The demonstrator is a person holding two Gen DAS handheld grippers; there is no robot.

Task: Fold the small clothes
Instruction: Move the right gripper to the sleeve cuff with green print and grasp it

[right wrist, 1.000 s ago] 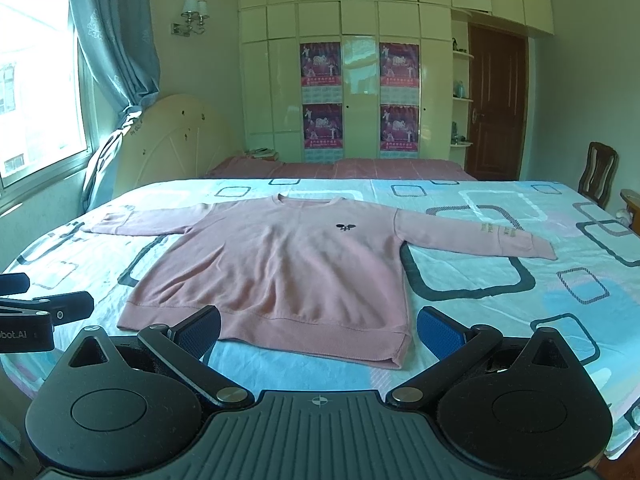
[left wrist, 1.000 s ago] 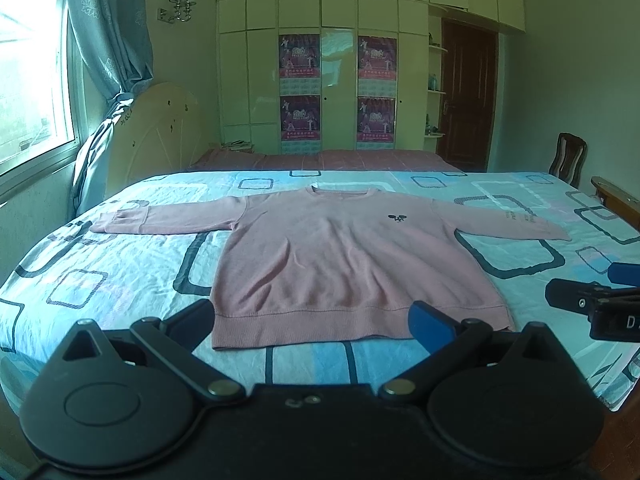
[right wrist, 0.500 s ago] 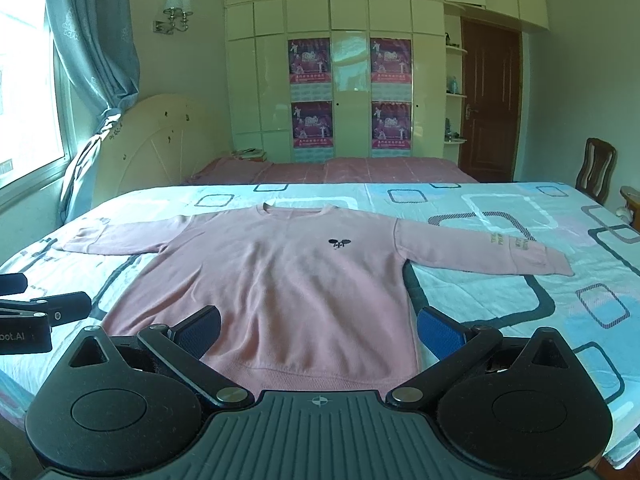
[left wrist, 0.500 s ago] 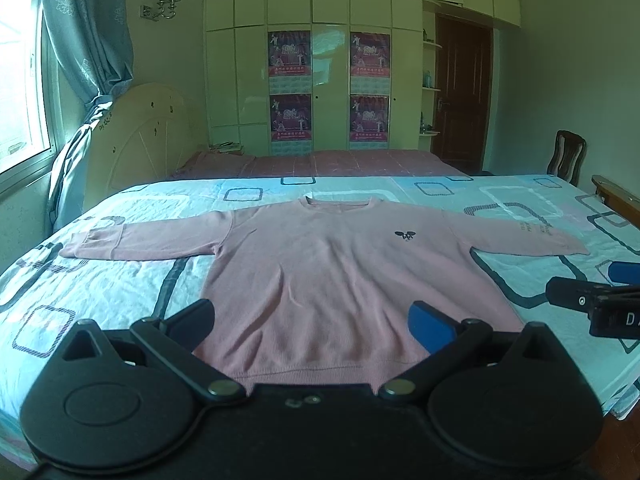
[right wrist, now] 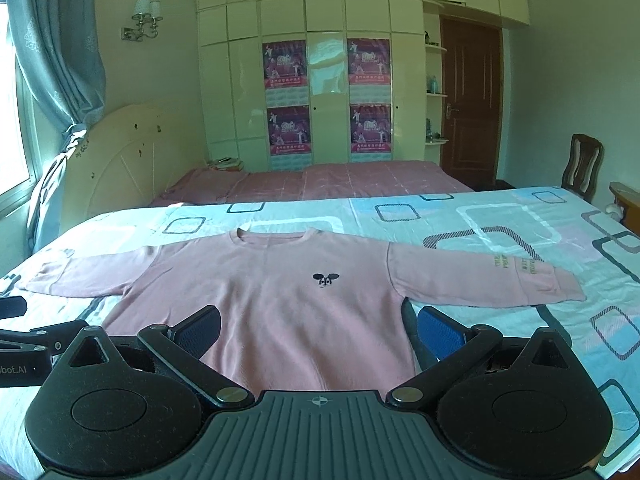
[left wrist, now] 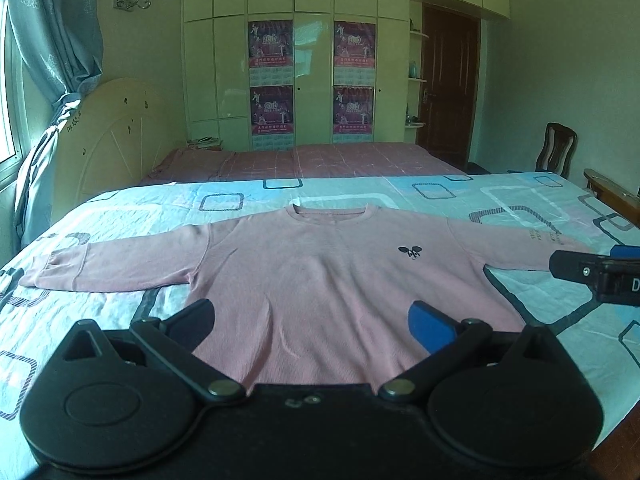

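A pink sweatshirt [left wrist: 320,276] lies flat, front up, on the patterned bedsheet [left wrist: 480,196], neckline away from the cameras, hem toward them, both sleeves stretched out sideways so its long axis runs left to right. The left gripper [left wrist: 310,320] hovers over the lower body of the sweatshirt, jaws spread and holding nothing; the right gripper [right wrist: 318,330] does likewise, released, beside the right sleeve [right wrist: 480,280]

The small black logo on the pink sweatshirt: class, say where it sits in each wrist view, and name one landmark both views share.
Left wrist view: the black logo lies right of centre on the pink sweatshirt.
Right wrist view: the black logo sits almost at the picture's centre.
Shared landmark: the brown door at the back right.
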